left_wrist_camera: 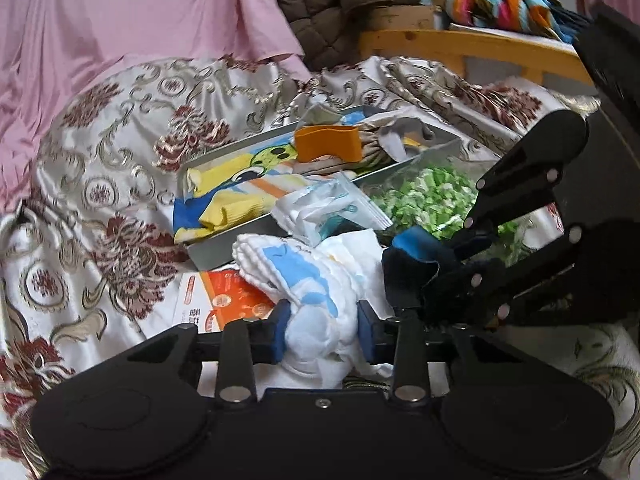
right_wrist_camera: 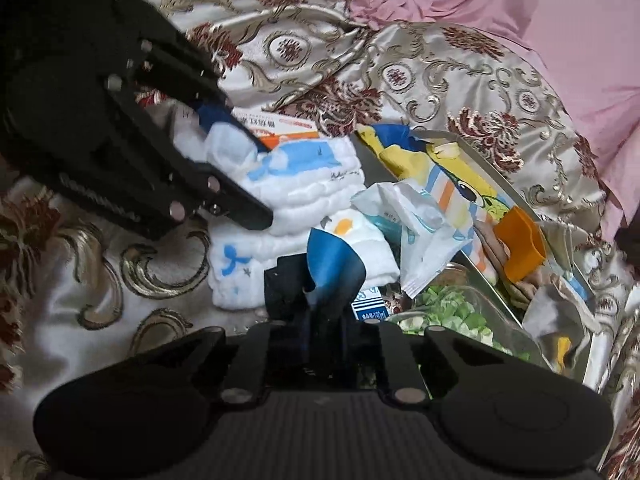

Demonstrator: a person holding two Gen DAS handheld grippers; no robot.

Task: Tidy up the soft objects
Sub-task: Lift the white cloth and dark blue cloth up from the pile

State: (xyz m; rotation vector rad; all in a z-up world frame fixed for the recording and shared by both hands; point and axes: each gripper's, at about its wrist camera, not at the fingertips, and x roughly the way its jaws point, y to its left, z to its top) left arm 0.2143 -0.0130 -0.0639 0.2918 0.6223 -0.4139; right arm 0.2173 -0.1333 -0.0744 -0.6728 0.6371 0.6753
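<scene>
My left gripper (left_wrist_camera: 324,330) is shut on a white quilted cloth (left_wrist_camera: 296,276) with a light-blue whale print; its blue pads press into the bunched fabric from both sides. In the right wrist view the left gripper (right_wrist_camera: 240,168) comes in from the upper left around that white cloth (right_wrist_camera: 312,176). My right gripper (right_wrist_camera: 320,312) is shut on a small dark-blue cloth (right_wrist_camera: 332,264) that sticks up between its fingers. From the left wrist view the right gripper (left_wrist_camera: 436,268) reaches in from the right with the dark-blue cloth (left_wrist_camera: 404,276), close beside the white one.
A metal tray (left_wrist_camera: 208,248) holds a yellow cartoon towel (left_wrist_camera: 232,196) and an orange band (left_wrist_camera: 326,144). A tissue pack (left_wrist_camera: 320,208), a clear bag of green pieces (left_wrist_camera: 424,196) and an orange-white packet (left_wrist_camera: 228,300) lie by it on a patterned bedspread (left_wrist_camera: 100,160). A wooden frame (left_wrist_camera: 460,46) is behind.
</scene>
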